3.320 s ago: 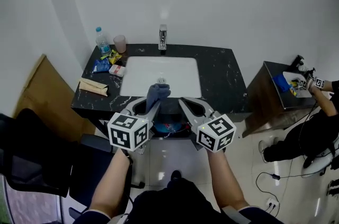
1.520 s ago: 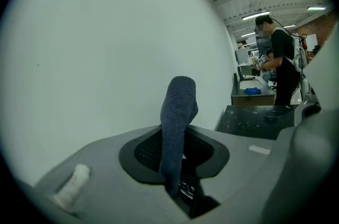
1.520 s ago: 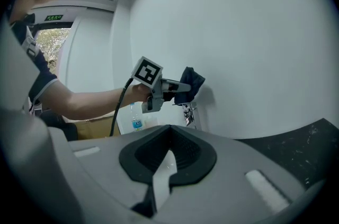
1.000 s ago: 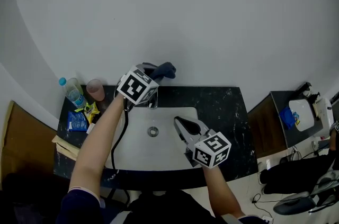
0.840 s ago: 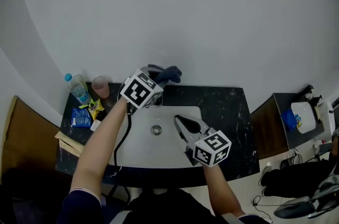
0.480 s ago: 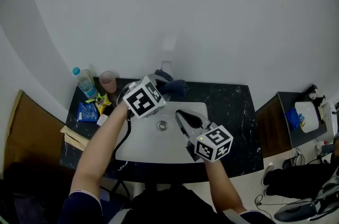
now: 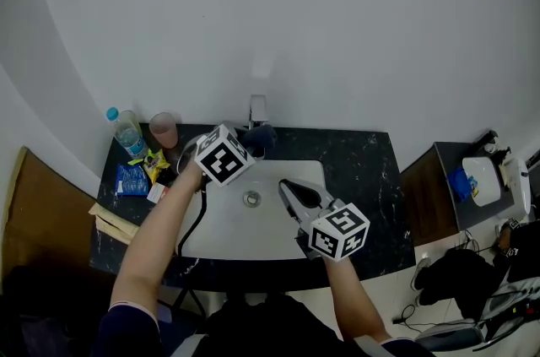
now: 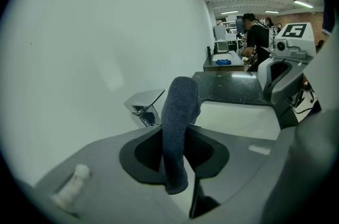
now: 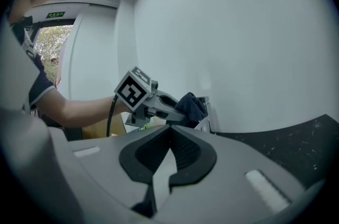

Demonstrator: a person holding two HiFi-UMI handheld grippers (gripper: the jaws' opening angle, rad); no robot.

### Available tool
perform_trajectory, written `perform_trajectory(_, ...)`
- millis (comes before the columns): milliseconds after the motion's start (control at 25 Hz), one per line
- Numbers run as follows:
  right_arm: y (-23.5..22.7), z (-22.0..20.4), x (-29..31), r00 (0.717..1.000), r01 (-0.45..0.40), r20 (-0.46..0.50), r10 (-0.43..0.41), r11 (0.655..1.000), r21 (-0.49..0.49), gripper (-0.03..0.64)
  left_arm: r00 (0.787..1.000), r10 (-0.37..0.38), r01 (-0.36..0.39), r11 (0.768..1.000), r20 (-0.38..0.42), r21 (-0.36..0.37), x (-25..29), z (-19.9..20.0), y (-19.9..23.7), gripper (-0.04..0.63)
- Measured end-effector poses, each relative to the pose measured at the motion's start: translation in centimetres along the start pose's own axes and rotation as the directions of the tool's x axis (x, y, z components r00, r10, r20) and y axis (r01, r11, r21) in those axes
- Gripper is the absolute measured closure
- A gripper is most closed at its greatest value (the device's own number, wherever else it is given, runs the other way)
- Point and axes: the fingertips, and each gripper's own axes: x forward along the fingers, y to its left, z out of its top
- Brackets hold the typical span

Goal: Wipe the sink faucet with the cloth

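Presently we are finding the left gripper [image 7: 251, 143] clamping a dark blue cloth [image 8: 177, 127], pinched low between its pads so that a thick fold is standing up past the tips. In our judgement this grip is leaving a padded end free to rub metal. The faucet [image 8: 144, 104] is sitting just beyond those tips and slightly to their left, with the cloth close against it. We cannot tell whether they are touching.

The right gripper [image 9: 169, 133] is showing its jaws together on nothing, hanging over the sink [image 7: 291, 170]. We judge it is staying clear of the wiping side.

Regarding writing, we are reading none. The bottle [image 7: 125, 132] and packets [image 7: 135, 176] out to the left claw's left are too small, and a green sign [image 9: 55, 15] is blurring out. The cubes are carrying square markers only.
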Motion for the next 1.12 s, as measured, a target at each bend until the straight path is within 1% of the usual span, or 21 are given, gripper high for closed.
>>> perform_trajectory(120,-0.6,-0.3,-0.3,1.0,0.016,-0.005,-0.015,1.0,0.005,0.611,0.999,0.045,-0.045,0.999,-0.026,0.019,1.3,-0.3,1.5,0.509)
perform_trajectory(240,-1.4,-0.9,-0.6,0.999,0.037,-0.013,-0.036,0.999,0.016,0.611,0.997,0.069,-0.069,0.998,-0.024,0.0,2.2,-0.4,2.7,0.509)
perform_trajectory(400,-2.2,-1.5,-0.7,0.998,0.055,-0.023,-0.055,0.998,0.032,0.611,0.996,0.083,-0.083,0.996,-0.019,-0.024,3.2,-0.3,4.0,0.509)
perform_trajectory(560,-2.2,-1.9,-0.6,0.998,0.054,-0.027,-0.053,0.998,0.042,0.611,0.998,0.069,-0.07,0.997,-0.011,-0.032,3.5,-0.1,4.2,0.509)
perform_trajectory(760,-1.8,-1.9,-0.7,0.999,0.049,-0.024,-0.048,0.998,0.04,0.611,0.999,0.015,-0.014,1.0,-0.031,0.028,2.7,-0.5,2.3,0.514)
perform_trajectory(840,-1.5,-1.7,-0.7,0.999,0.042,-0.022,-0.041,0.998,0.038,0.611,0.999,0.0,0.003,0.998,-0.045,0.066,2.2,-0.8,1.1,0.514)
perform_trajectory(1000,-0.4,-1.2,-0.4,1.0,0.016,-0.017,-0.015,1.0,0.025,0.611,0.997,-0.001,0.015,0.982,-0.076,0.187,0.9,-1.1,-1.3,0.514)
perform_trajectory(1040,-0.2,-1.1,-0.3,1.0,0.01,-0.017,-0.009,1.0,0.021,0.611,0.997,-0.007,0.023,0.978,-0.08,0.205,0.6,-1.2,-1.9,0.514)
perform_trajectory(1120,0.2,-1.0,-0.1,1.0,-0.001,-0.019,0.001,1.0,0.017,0.611,0.996,-0.029,0.048,0.975,-0.09,0.216,0.2,-1.6,-2.9,0.515)
